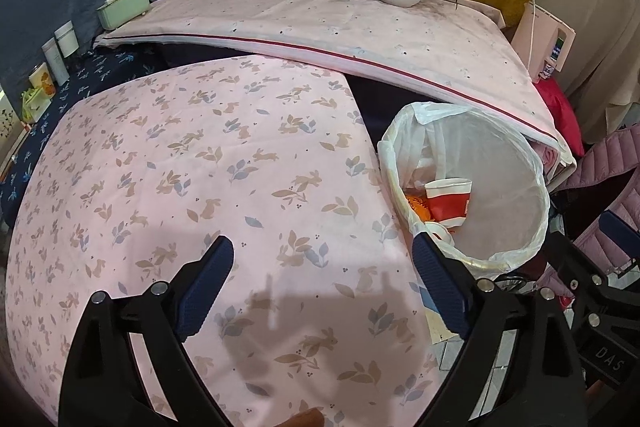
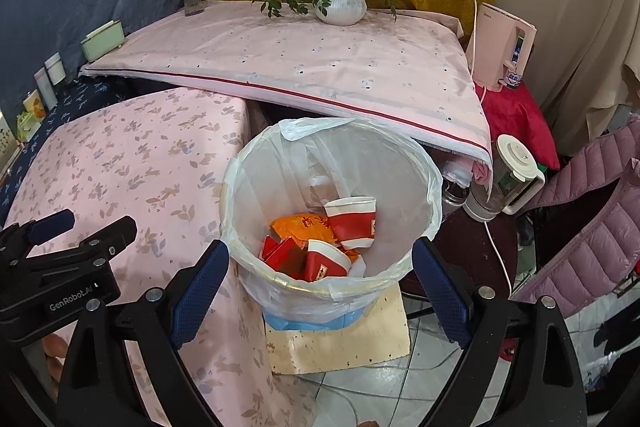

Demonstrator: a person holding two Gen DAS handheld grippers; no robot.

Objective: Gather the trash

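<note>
My left gripper (image 1: 322,255) hangs over the pink rabbit cloth (image 1: 200,167) on the low table. Its jaws are spread wide and nothing is between them. The cloth under it is bare, so there is lots of room there. The table's right edge runs down just beside the trash bin (image 1: 516,227).

My right gripper (image 2: 320,259) hangs over the near rim of the trash bin (image 2: 256,163). Its jaws are spread wide too, one on each side of the rim, and they grip nothing. I can see the left gripper (image 2: 80,227) off to the left of it, over the table.

The trash is down in the bin: red and white paper cups (image 2: 352,221) and an orange wrapper (image 2: 302,225). The white bag (image 2: 420,163) folds over the rim all around.

The bin sits in a tight spot. The table is on its left, the higher table's corner (image 2: 480,143) is behind it, and a puffy pink jacket (image 2: 592,247) is on the right. The floor tiles (image 2: 380,387) in front are open.
</note>
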